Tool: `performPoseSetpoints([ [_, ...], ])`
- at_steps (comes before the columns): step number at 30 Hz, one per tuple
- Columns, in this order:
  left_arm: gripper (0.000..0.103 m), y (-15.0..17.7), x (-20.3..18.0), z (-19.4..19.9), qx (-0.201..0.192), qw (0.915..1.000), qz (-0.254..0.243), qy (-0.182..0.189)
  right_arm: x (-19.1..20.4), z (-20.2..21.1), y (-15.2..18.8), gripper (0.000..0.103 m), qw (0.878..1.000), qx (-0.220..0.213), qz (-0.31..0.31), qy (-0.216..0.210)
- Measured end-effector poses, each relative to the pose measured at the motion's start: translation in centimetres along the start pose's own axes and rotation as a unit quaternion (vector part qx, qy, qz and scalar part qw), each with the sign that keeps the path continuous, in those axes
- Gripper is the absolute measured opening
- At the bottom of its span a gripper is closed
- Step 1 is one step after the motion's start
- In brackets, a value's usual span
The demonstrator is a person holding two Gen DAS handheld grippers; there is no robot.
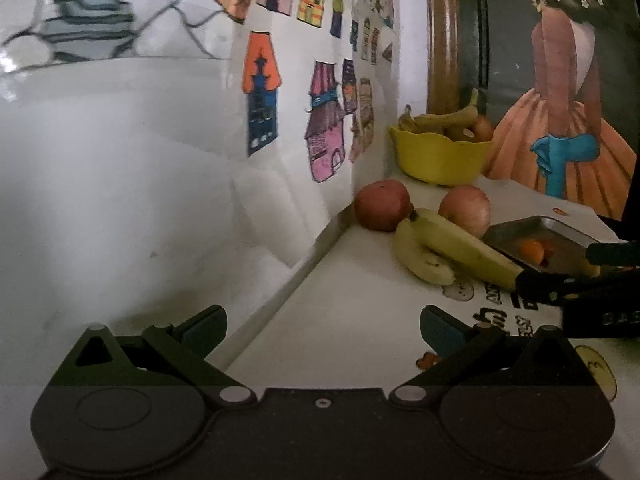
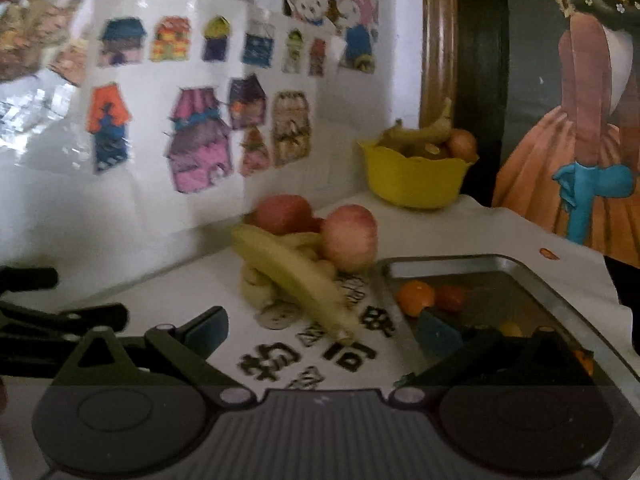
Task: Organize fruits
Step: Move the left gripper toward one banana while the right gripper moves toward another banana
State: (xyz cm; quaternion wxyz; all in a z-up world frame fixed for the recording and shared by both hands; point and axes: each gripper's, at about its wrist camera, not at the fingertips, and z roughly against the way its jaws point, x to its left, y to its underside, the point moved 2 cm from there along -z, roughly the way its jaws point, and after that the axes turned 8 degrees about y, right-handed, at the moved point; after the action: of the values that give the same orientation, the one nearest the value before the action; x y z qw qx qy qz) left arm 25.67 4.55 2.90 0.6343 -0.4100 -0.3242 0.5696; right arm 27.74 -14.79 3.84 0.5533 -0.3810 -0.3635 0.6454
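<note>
We hold both grippers with jaws apart and empty: the left gripper (image 1: pixel 323 330) low at six o'clock, the right gripper (image 2: pixel 323 330) likewise. The long yellow bananas (image 2: pixel 288 272) lie on the white printed counter (image 2: pixel 192 292) at twelve o'clock, with two red apples (image 2: pixel 349 238) just behind and the shallow metal tray (image 2: pixel 520 268) at two o'clock. We judge the curved banana may roll or nudge an apple if pinched off-centre.

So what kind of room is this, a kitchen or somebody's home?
Probably a home, perhaps a child's corner: coloured house drawings cover the wall, a framed painting leans nearby, and a yellow fruit bowl sits on the table.
</note>
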Motion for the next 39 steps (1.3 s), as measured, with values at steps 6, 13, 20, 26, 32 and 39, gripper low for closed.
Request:
performPoseSetpoints([
  [6, 0.102, -1.2, -0.4, -2.2, 0.016, 0.9998, 0.003, 0.010, 0.0, -2.9, -0.6, 0.103, 0.999, 0.016, 0.027, 0.027],
  [13, 0.102, -2.7, -1.2, -4.5, 0.028, 0.9995, -0.005, 0.011, 1.7, -4.7, -1.0, 0.103, 0.995, 0.011, 0.080, 0.065],
  [20, 0.102, -3.2, -1.4, -5.1, 0.026, 0.9995, 0.000, 0.016, 2.3, -6.3, -1.0, 0.098, 0.992, 0.025, 0.107, 0.063],
  [26, 0.102, -3.3, -1.5, -5.8, 0.034, 0.9993, -0.001, 0.015, 3.1, -7.5, -1.0, 0.083, 0.990, 0.030, 0.127, 0.045],
  [32, 0.102, -3.4, -1.9, -6.2, 0.039, 0.9991, -0.001, 0.018, 2.8, -8.1, -1.1, 0.066, 0.992, 0.039, 0.114, 0.030],
  [39, 0.102, -3.6, -2.3, -5.9, 0.042, 0.9988, -0.005, 0.023, 2.6, -8.2, -1.1, 0.049, 0.994, 0.047, 0.099, -0.001],
])
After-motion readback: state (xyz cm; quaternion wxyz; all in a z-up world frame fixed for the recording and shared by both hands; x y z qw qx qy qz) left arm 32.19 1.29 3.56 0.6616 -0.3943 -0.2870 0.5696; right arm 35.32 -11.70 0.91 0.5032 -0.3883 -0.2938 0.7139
